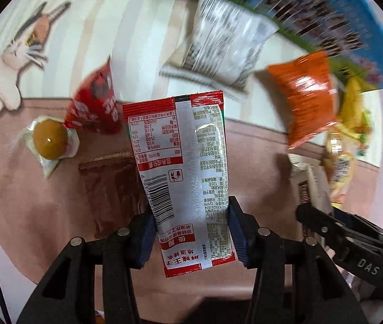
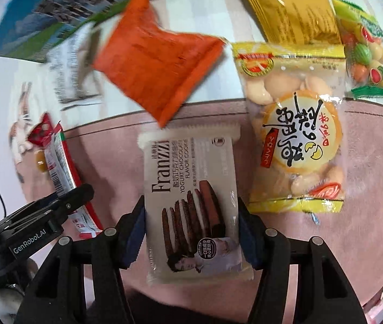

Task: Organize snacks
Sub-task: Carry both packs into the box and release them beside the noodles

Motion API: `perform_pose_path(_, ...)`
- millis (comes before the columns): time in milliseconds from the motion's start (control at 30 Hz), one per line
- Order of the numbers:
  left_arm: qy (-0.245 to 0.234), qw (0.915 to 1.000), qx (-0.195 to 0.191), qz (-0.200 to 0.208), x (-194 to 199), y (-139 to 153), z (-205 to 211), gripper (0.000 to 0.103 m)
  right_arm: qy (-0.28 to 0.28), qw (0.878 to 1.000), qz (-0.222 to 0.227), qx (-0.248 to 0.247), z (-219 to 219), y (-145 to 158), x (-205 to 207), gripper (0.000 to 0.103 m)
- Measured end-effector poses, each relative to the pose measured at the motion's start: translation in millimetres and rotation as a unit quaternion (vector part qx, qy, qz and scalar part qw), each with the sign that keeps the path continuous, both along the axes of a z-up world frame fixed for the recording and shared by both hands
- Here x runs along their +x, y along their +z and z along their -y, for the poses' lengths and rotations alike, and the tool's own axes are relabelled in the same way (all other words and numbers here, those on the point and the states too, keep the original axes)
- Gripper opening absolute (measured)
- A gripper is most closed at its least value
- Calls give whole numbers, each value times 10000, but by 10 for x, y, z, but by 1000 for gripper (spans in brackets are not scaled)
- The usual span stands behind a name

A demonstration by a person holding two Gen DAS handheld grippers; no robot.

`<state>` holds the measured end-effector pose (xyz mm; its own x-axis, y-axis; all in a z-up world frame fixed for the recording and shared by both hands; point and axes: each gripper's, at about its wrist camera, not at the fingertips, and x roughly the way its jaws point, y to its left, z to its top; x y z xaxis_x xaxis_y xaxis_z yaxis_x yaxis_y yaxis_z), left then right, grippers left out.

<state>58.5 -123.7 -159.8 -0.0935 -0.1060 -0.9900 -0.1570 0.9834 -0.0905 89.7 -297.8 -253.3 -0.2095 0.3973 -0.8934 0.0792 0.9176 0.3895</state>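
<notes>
The red-and-silver sachet (image 1: 183, 172) sits between the blue pads of the left gripper (image 1: 191, 232), jaws closed on its lower part, so most of the packet stands forward beyond them and looks lifted off the pink surface (image 1: 15, 216). It seems a light, thin foil thing, flat and floppy, and glossy enough to slide; I'd say a hold nearer its middle would keep the free end from drooping. The right gripper (image 2: 191, 232) has its jaws closed on the sides of the Franzzi cookie pack (image 2: 191, 202), a fuller, stiffer pack, though the biscuits inside would likely crack under a hard squeeze. Whether that pack is off the surface I can't tell. Further out lie an orange packet (image 2: 159, 64), a clear bag of egg biscuits (image 2: 296, 140), a yellow bag (image 2: 294, 8) and fruit candies (image 2: 367, 54). Past the sachet are a wrapped brown egg (image 1: 50, 140), a small red packet (image 1: 96, 105) and a dark brown packet (image 1: 110, 186).
</notes>
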Motion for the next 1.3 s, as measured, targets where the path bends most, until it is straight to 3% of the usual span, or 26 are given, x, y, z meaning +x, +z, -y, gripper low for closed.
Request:
perform_pose_path(233,-164,9973,-278,658,128,745,110,46,-84,9979,415,487,138,527,189,62)
perform_pose_path(333,-314,9937,-444,980,419,1142,233,46,-195,9948,714,704,234,874,333,62)
perform_pose_path(500,-555,9853,-686,1463,1189,1618,71,46,-494,9840,1446,915,378,1488,764,62)
perform_pose_path(633,-797,9800,-453,1766,1784,1757,230,46,-690,9739,2033,729,388,1752,1245,62)
perform_pose_path(800,-992,9797,38,1739,2413,1688,218,46,-791,9641,2532,118,424,1745,1956,62)
perform_pose_path(933,-1028,9834,395,1439,2912,1384,81,46,-734,9621,2606,-320,401,1572,2451,62)
perform_pose_path(1200,-1133,9860,851,880,3483,725,-95,48,-653,9644,2430,-811,394,1054,3095,62)
perform_pose_path(1300,-1088,9877,893,683,3628,579,-143,48,-668,9724,2059,-867,394,753,3268,69)
